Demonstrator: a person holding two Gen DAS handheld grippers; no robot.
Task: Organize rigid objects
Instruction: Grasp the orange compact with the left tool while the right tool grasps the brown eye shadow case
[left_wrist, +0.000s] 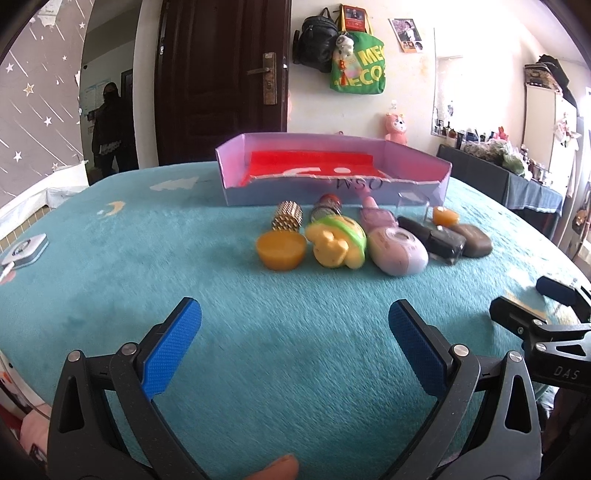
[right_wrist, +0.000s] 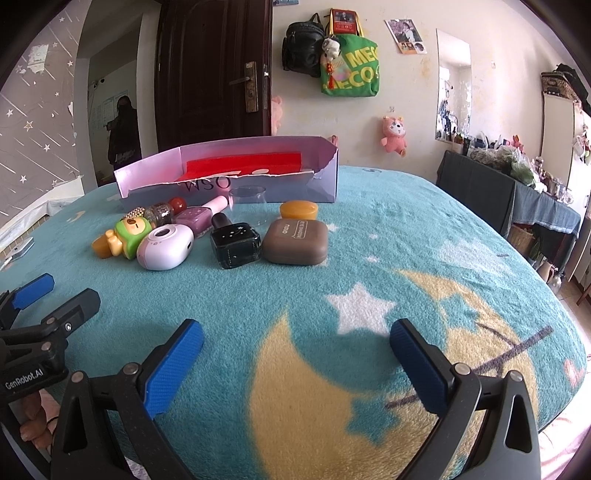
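A purple open box (left_wrist: 240, 192) (right_wrist: 325, 184) with a red lining stands at the back of the teal blanket. In front of it lies a cluster: an orange cap (left_wrist: 281, 251), a green-yellow toy (left_wrist: 338, 242) (right_wrist: 127, 234), a lilac device (left_wrist: 397, 251) (right_wrist: 166, 247), a dark square bottle (left_wrist: 445, 242) (right_wrist: 234, 243), a brown case (left_wrist: 476, 240) (right_wrist: 295, 242), a gold studded item (left_wrist: 287, 218), a pink bottle (right_wrist: 199, 218) and a small orange jar (right_wrist: 298, 209). My left gripper (left_wrist: 295, 354) and right gripper (right_wrist: 295, 369) are open, empty and well short of the cluster.
The teal blanket (right_wrist: 369, 258) with moon and star prints covers the table. A small silver tin (left_wrist: 26, 249) lies at the far left. A clear cup (right_wrist: 247, 195) stands by the box. A dark side table (right_wrist: 480, 177) with clutter stands at right.
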